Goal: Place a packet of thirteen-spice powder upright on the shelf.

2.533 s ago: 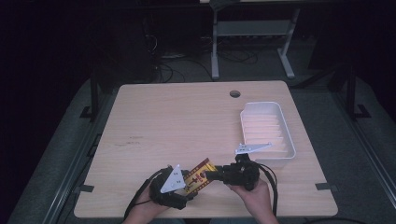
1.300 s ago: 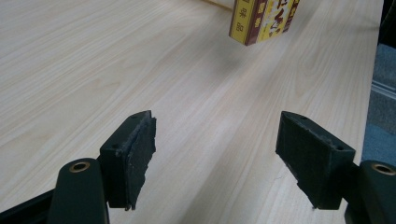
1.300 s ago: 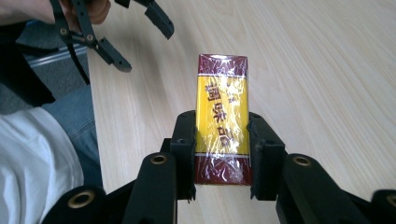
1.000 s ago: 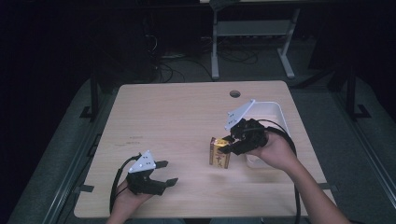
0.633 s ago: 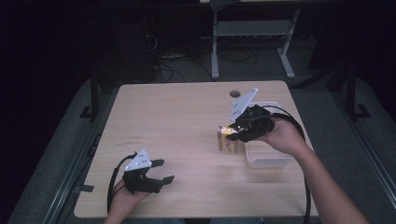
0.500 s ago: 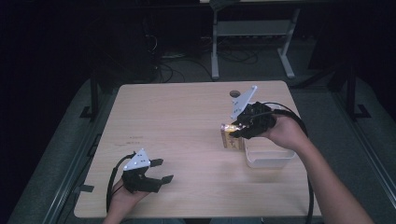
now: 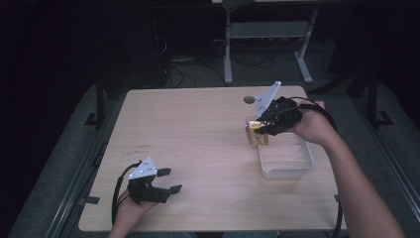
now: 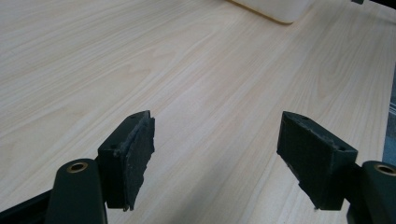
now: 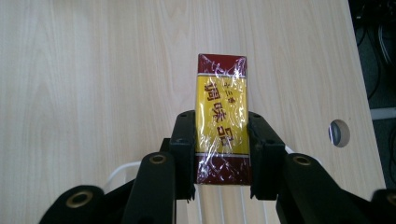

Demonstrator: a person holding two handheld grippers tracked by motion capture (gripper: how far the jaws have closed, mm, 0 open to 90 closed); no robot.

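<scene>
A yellow and dark red wrapped packet [image 9: 221,119] with Chinese characters is clamped between the jaws of my right gripper [image 9: 221,149]. In the high view that gripper [image 7: 270,124] holds the packet [image 7: 257,134] above the table, just past the far left corner of the white tray [image 7: 287,171]. My left gripper [image 7: 166,180] rests near the table's front left edge. Its jaws stand wide apart in the left gripper view, with only bare wood between the pads [image 8: 140,158].
The white ribbed tray sits on the right side of the light wooden table [image 7: 188,134]. A round cable hole [image 7: 249,99] lies near the far edge. A metal stand [image 7: 267,34] and cables are on the dark floor beyond.
My right gripper has carried the packet from the front middle of the table up and to the right, toward the tray's far end. My left gripper let go and drew back to the front left.
</scene>
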